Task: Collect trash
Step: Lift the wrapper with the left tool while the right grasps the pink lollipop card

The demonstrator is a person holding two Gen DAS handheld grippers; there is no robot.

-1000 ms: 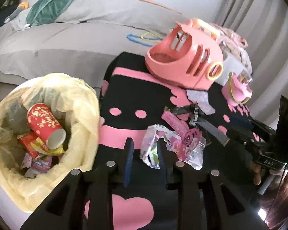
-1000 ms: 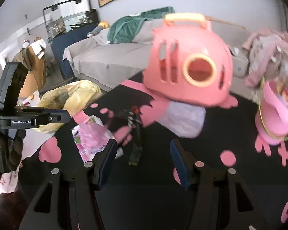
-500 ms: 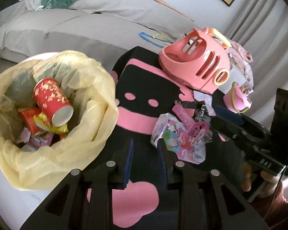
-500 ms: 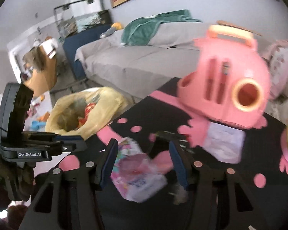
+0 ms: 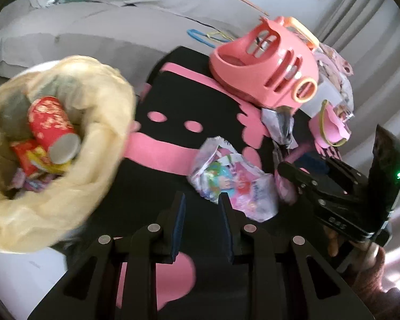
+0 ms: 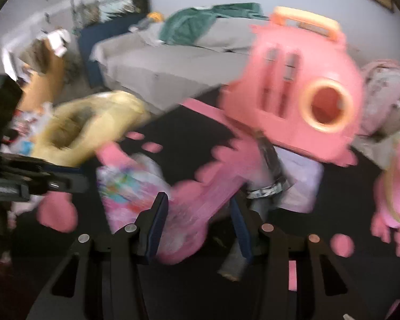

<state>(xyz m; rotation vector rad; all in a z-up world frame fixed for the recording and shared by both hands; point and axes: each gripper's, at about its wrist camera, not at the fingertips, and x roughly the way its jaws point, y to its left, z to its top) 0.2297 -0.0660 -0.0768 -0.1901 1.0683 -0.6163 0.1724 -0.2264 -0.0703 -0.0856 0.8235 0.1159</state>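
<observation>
Right fingers (image 6: 197, 224) have just been closing, straddling the pink wrapper (image 6: 200, 194), not yet gripping. Left fingers (image 5: 201, 220) stand narrow and empty. Wrapper lies mid-desk; next, clamp and carry to bag (image 5: 101, 144).

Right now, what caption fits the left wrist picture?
Empty left gripper hovers between the yellow trash bag and a colourful wrapper.
</observation>
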